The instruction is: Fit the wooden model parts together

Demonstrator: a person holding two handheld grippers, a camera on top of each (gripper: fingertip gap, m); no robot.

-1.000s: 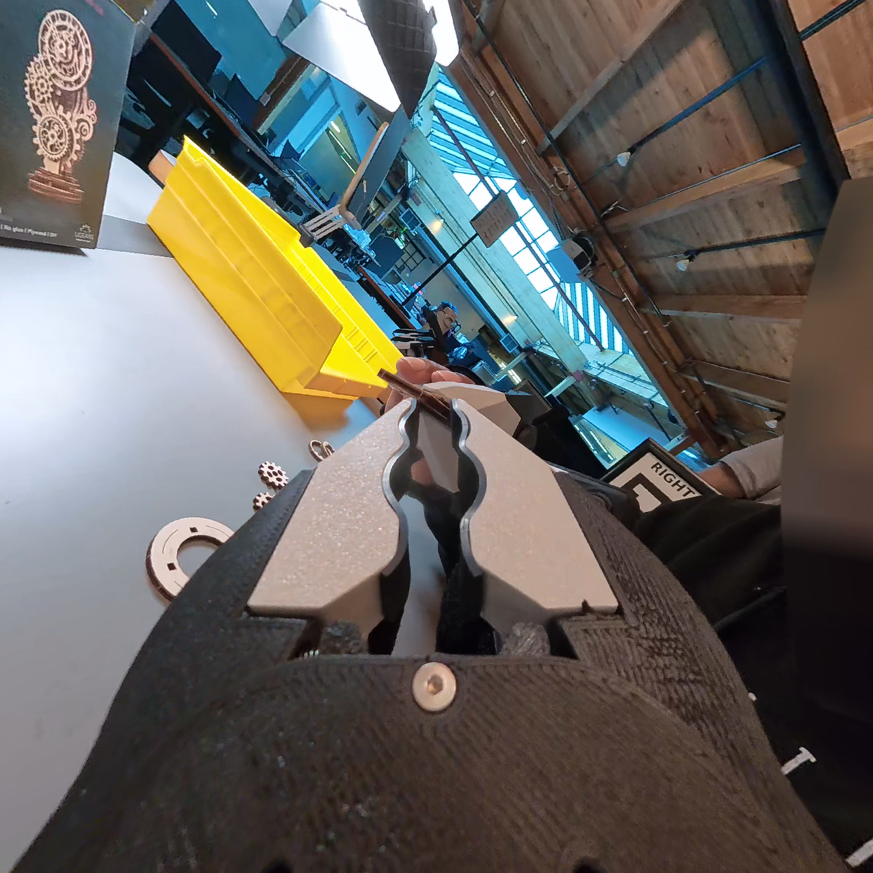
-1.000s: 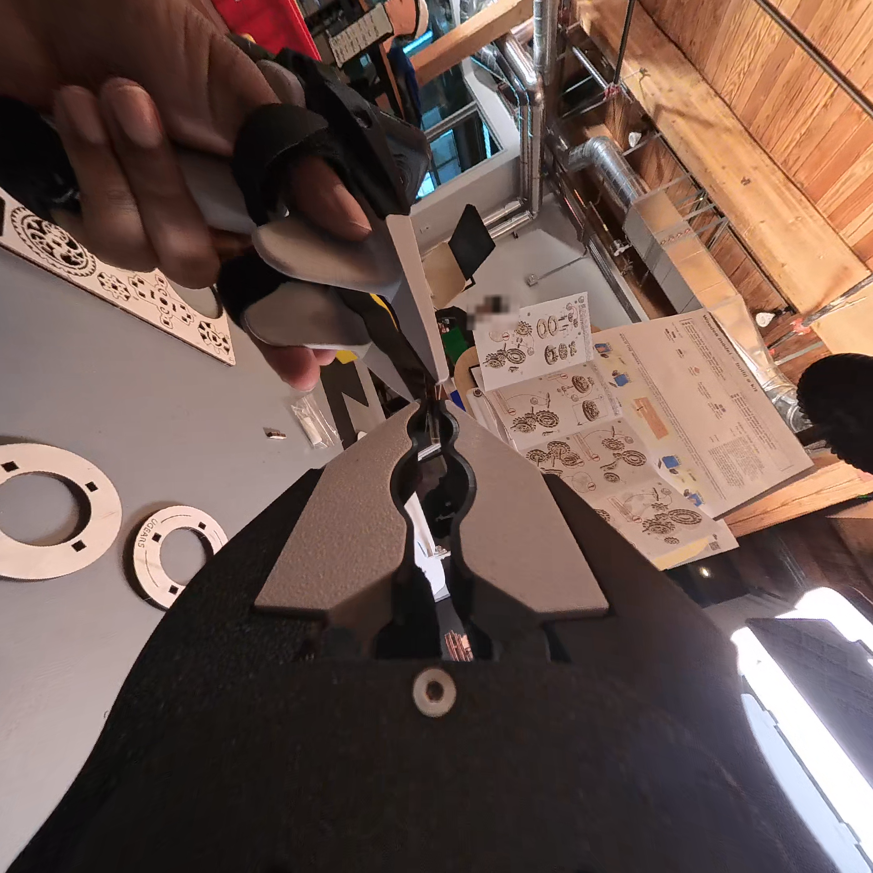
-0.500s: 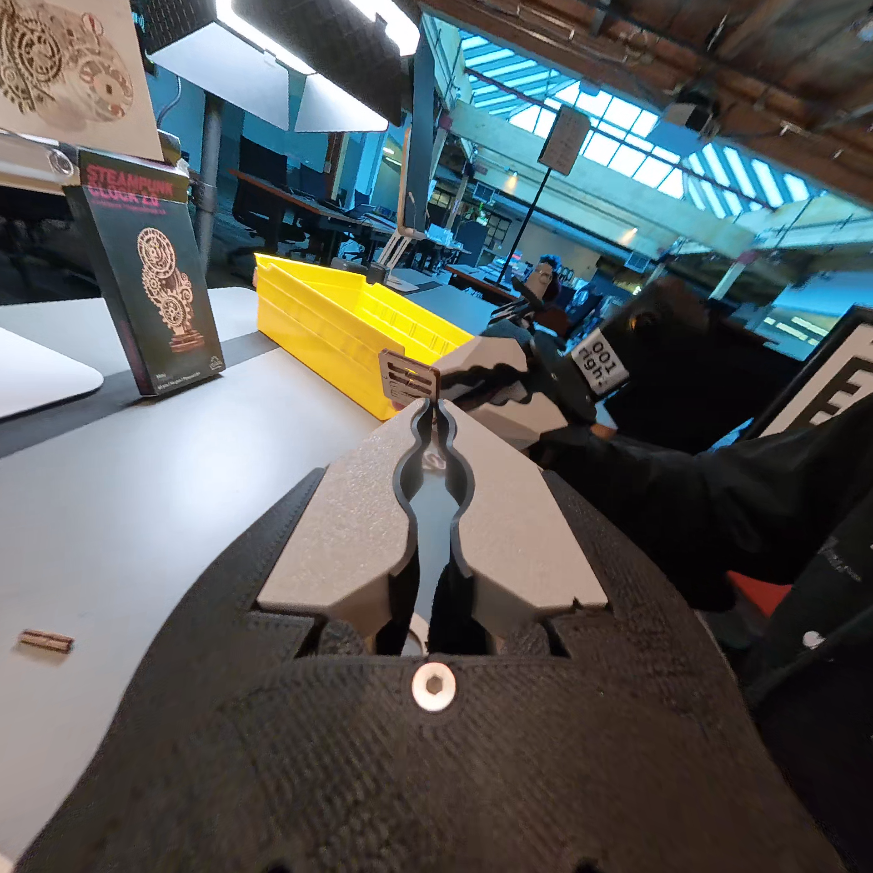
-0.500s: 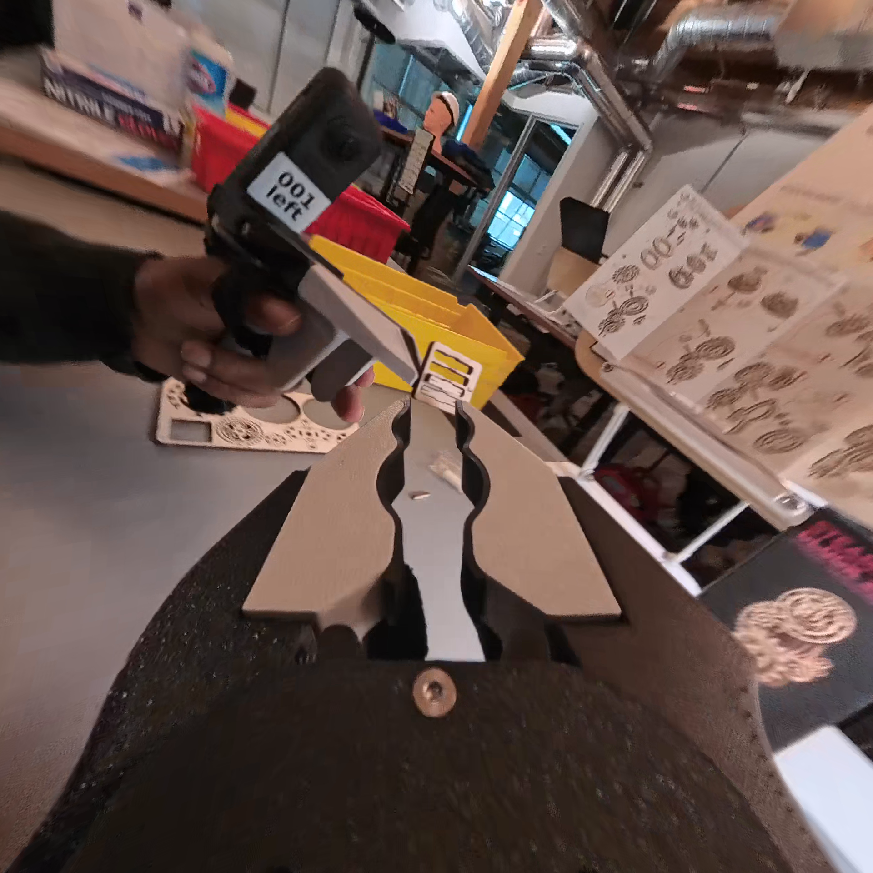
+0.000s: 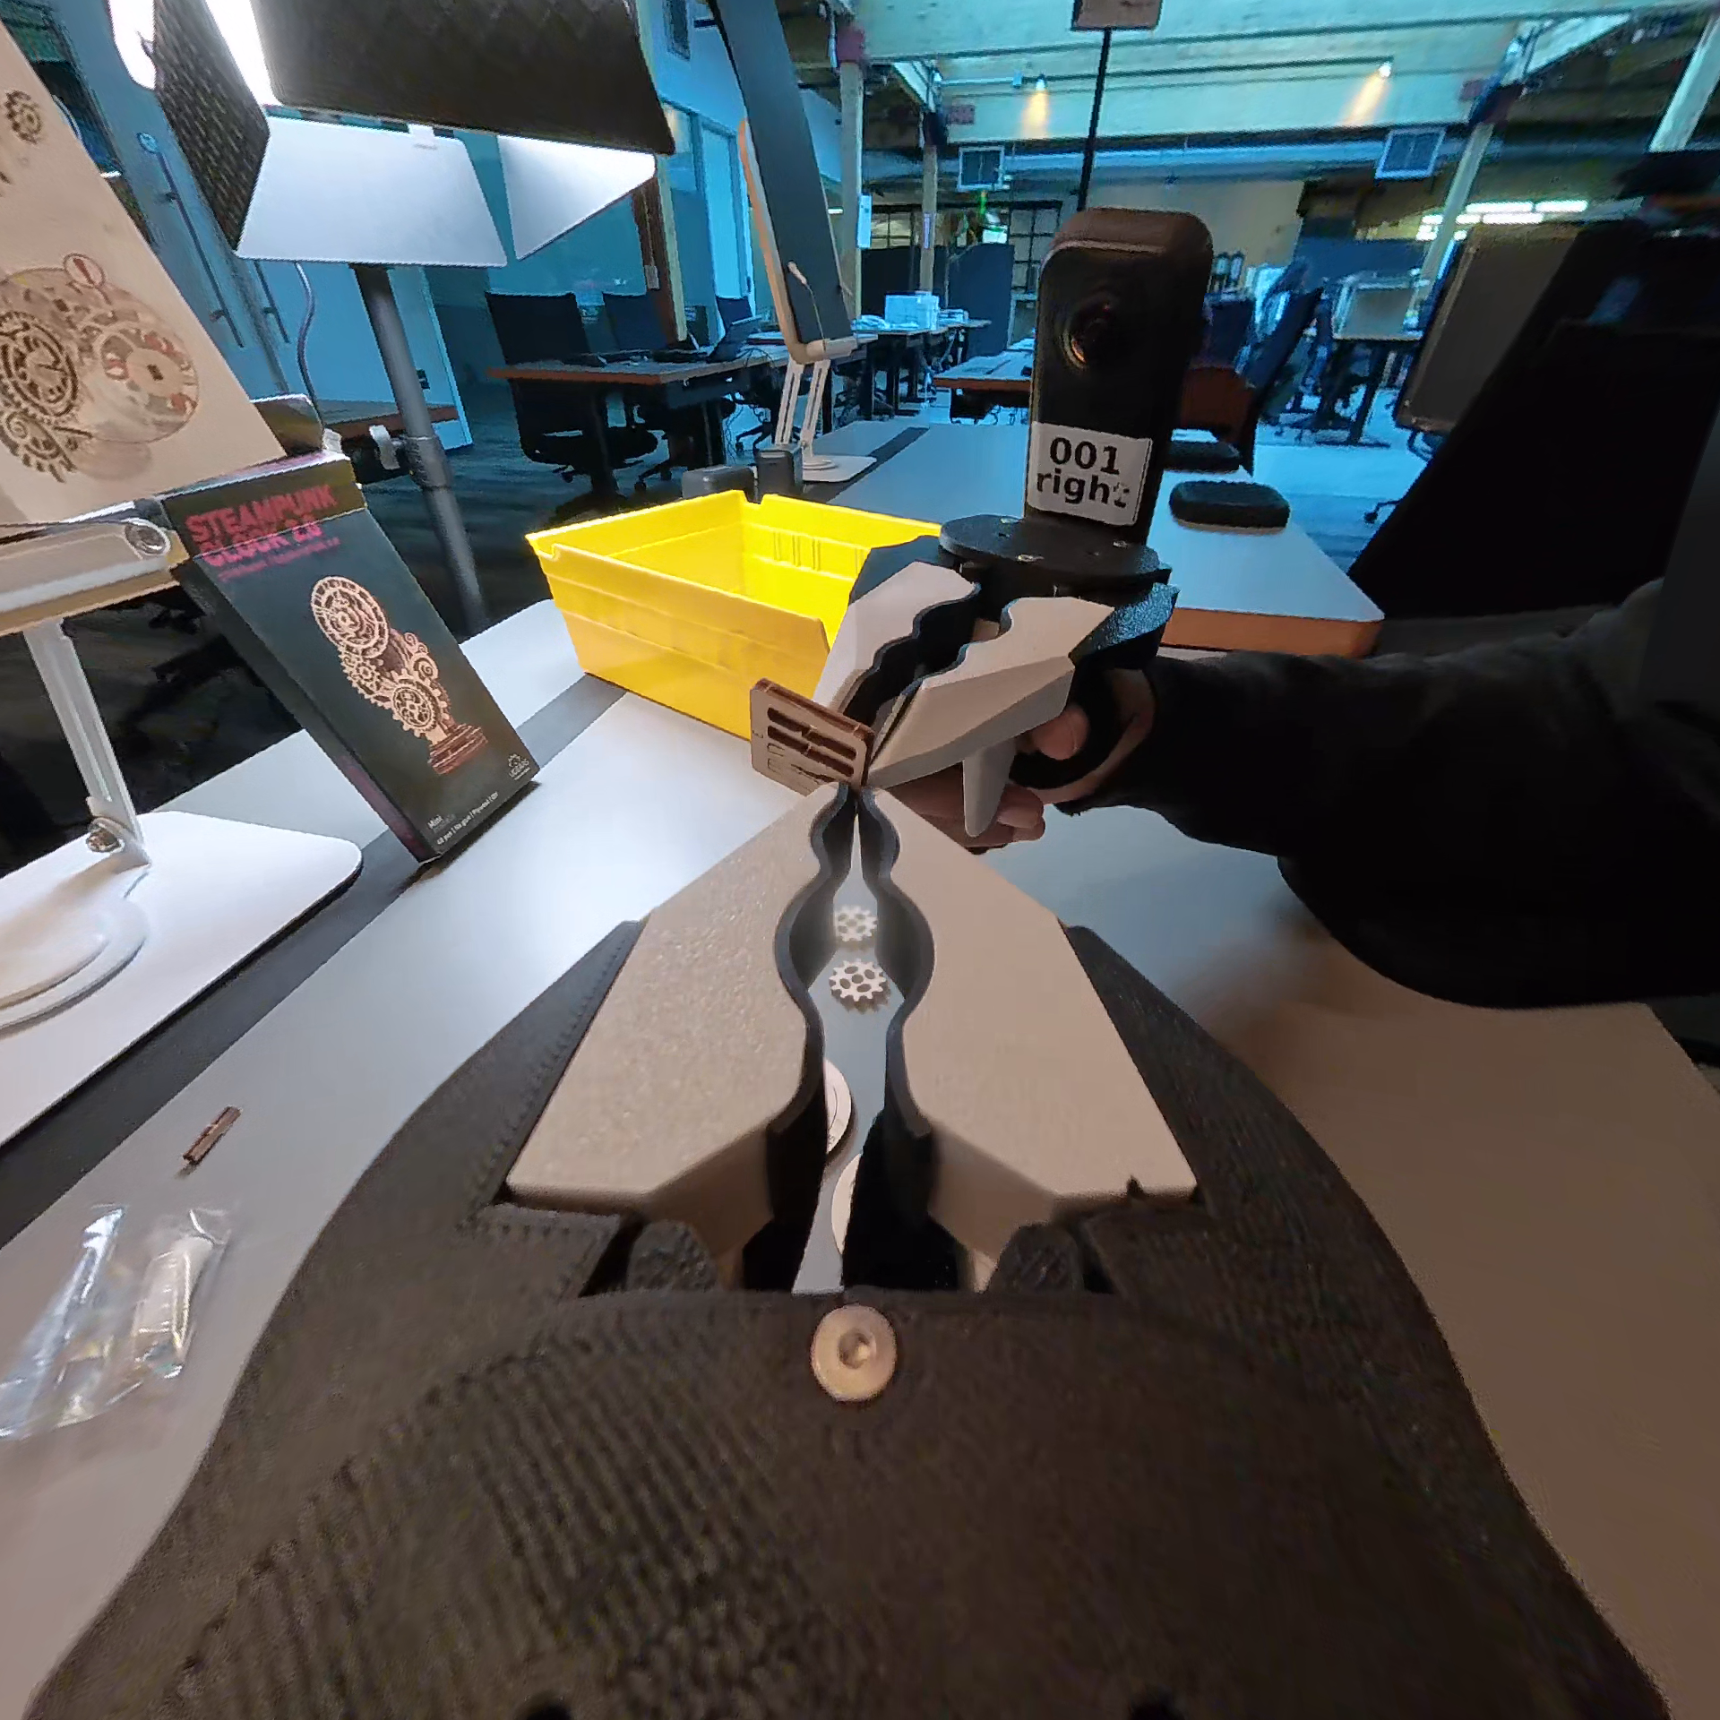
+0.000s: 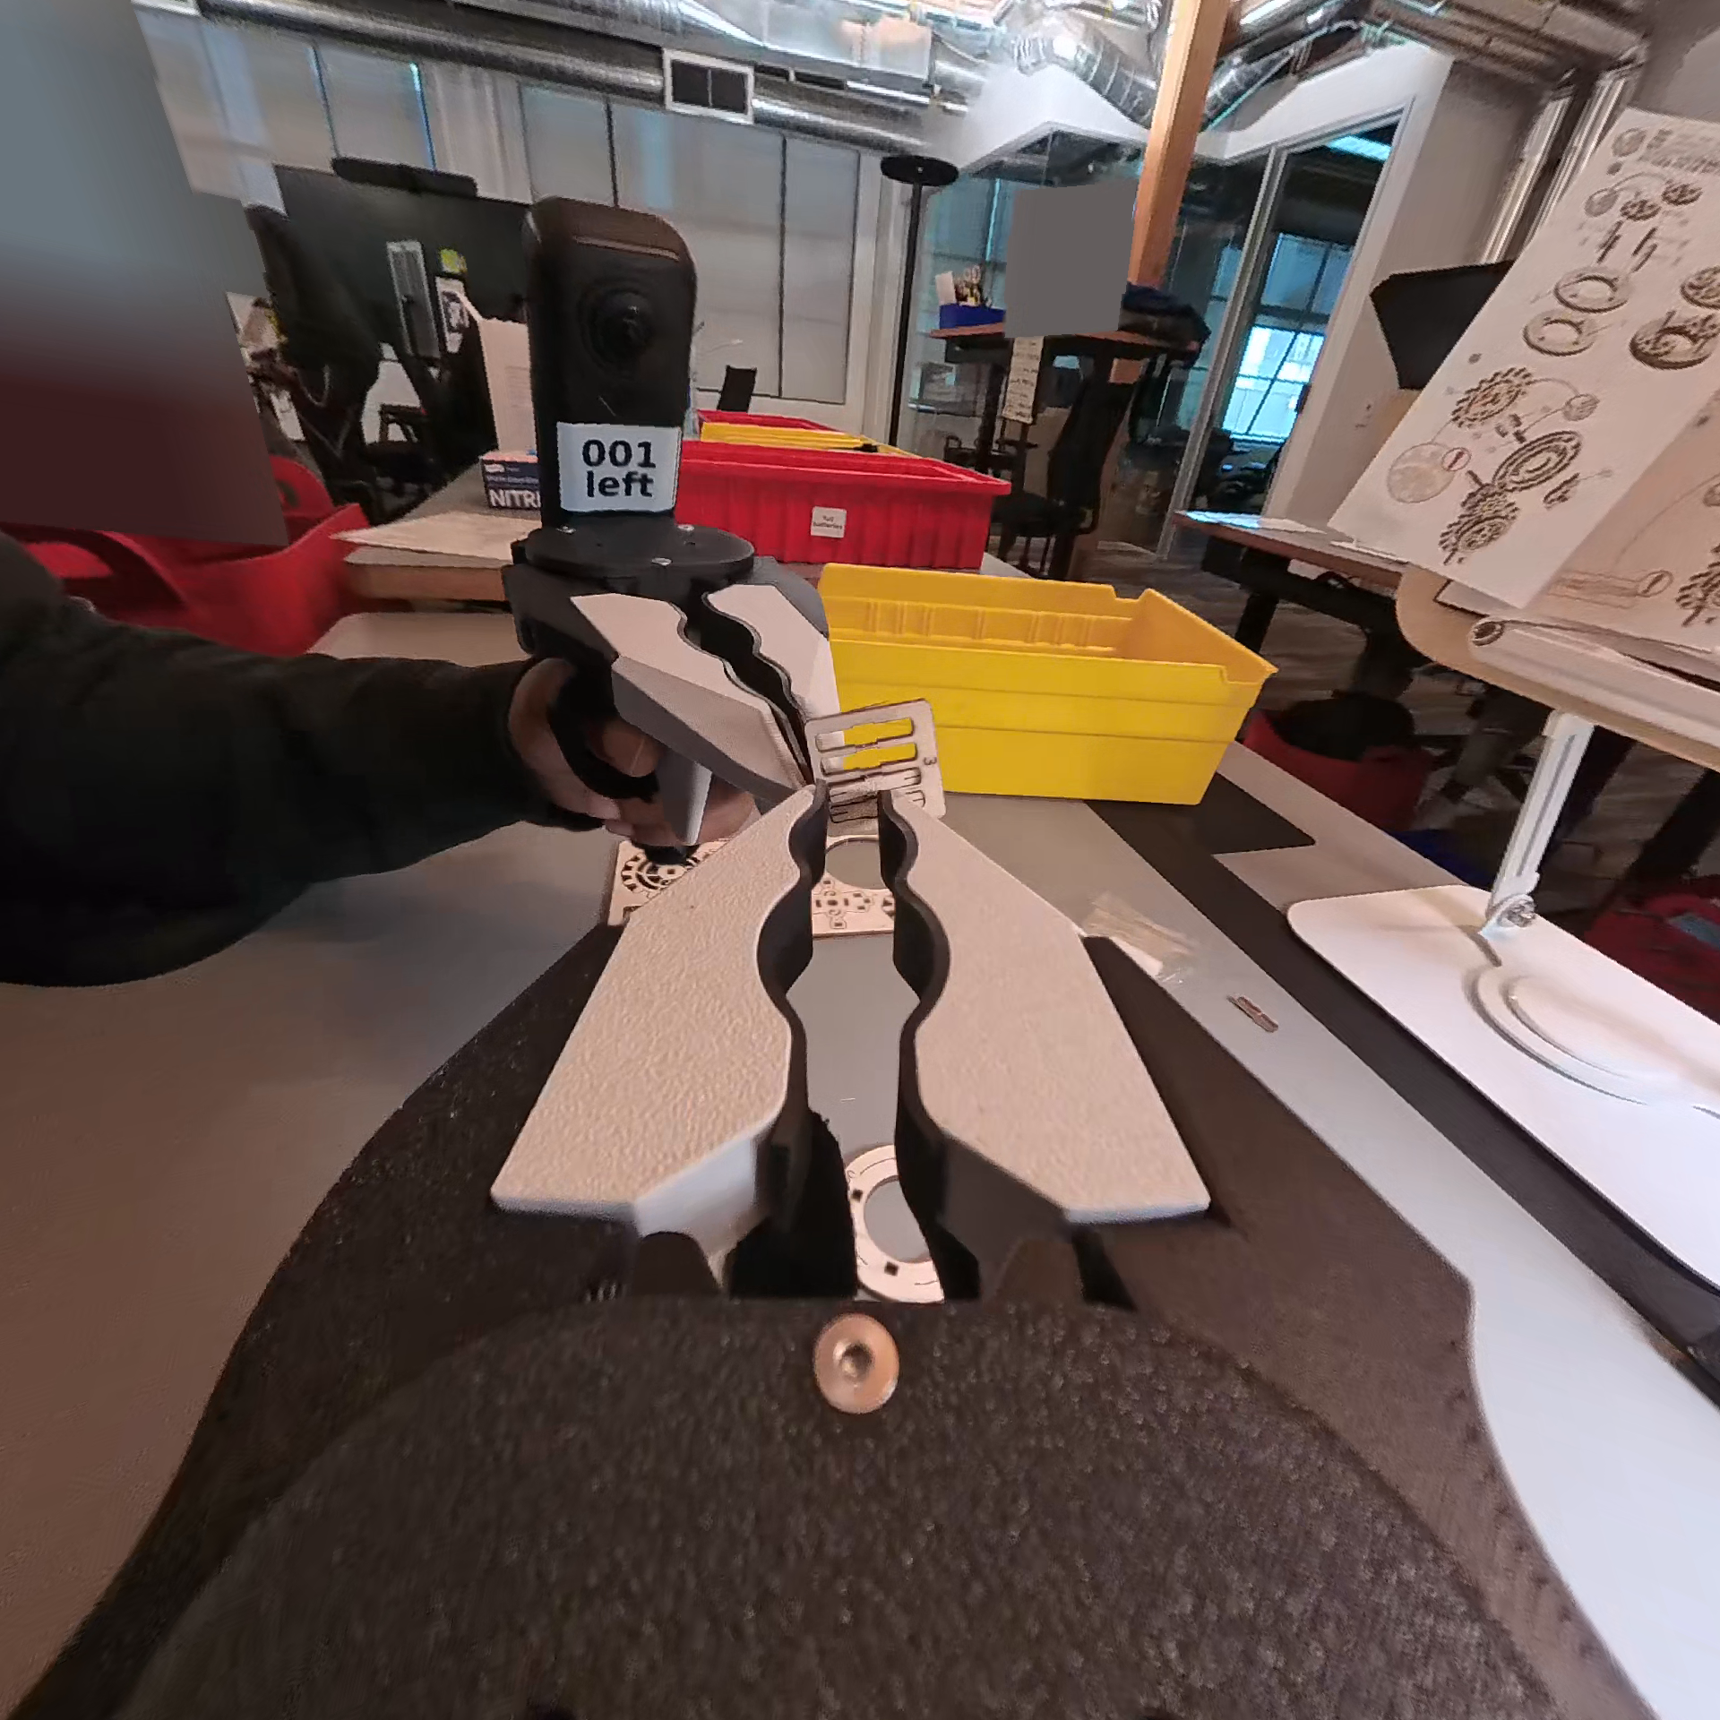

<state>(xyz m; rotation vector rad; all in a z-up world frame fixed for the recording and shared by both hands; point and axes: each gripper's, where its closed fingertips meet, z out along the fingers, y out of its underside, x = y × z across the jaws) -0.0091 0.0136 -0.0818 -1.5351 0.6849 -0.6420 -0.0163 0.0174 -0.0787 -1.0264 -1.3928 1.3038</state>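
A small slotted wooden plate [image 5: 808,749] is held in the air above the grey table. My left gripper [image 5: 845,793] is shut on its lower edge. In the right wrist view the plate [image 6: 875,745] faces the camera, and the left gripper [image 6: 802,772] pinches its left edge. My right gripper [image 6: 853,802] has its jaws a little apart, with the tips at the plate's lower part. From the left wrist view the right gripper [image 5: 875,756] meets the plate's right edge. Two small wooden gears [image 5: 858,982] lie on the table below.
A yellow bin [image 5: 707,596] stands behind the plate, with a red bin [image 6: 838,503] farther back. A black kit box [image 5: 372,651], a white stand base [image 5: 140,893], a plastic bag [image 5: 112,1303] and a wooden stick [image 5: 212,1134] lie left. A punched wooden sheet [image 6: 838,898] and a ring [image 6: 884,1229] lie under the right gripper. The tips of both grippers are at nearly the same place.
Both grippers have swung from a steep tilt to level. The right gripper, shut a second ago, opened wide and has since narrowed again. The left gripper keeps hold of the plate.
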